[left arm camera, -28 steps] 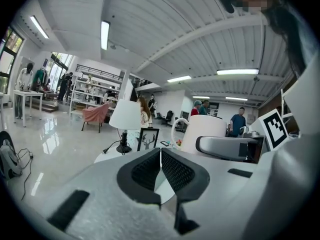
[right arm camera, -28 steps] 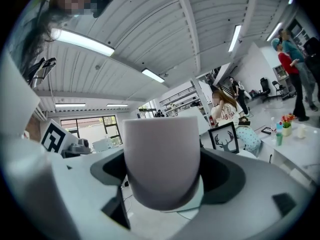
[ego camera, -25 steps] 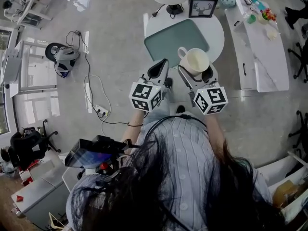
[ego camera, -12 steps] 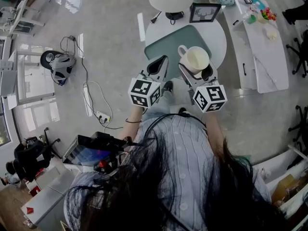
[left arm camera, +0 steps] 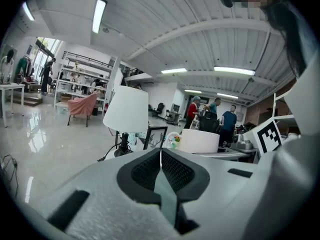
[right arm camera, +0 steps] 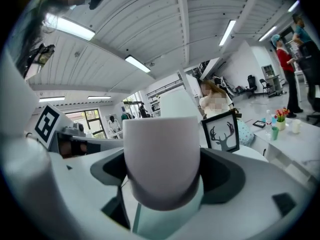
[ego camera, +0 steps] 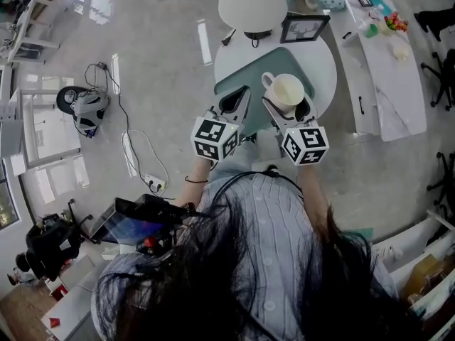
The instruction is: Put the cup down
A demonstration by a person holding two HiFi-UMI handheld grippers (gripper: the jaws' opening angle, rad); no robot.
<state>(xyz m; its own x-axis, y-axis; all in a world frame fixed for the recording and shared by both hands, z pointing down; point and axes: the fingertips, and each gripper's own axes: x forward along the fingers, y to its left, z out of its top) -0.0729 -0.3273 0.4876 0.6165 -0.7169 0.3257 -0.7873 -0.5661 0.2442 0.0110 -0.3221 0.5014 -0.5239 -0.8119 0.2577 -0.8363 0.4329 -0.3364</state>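
A cream cup with its handle at the far left is held upright above the near edge of a round white table. My right gripper is shut on the cup's lower body. In the right gripper view the cup fills the space between the jaws of the right gripper. My left gripper hovers just left of the cup over the near edge of a teal mat, shut and holding nothing. In the left gripper view the left gripper has its pads together, and the cup shows beyond it.
A white lamp and a framed deer picture stand at the back of the table. A white bench with small items lies to the right. Cables and a power strip lie on the floor at the left.
The cup stays in the right gripper. Both grippers look slightly smaller and farther from the head camera. The table and lamp have shifted lower in the view.
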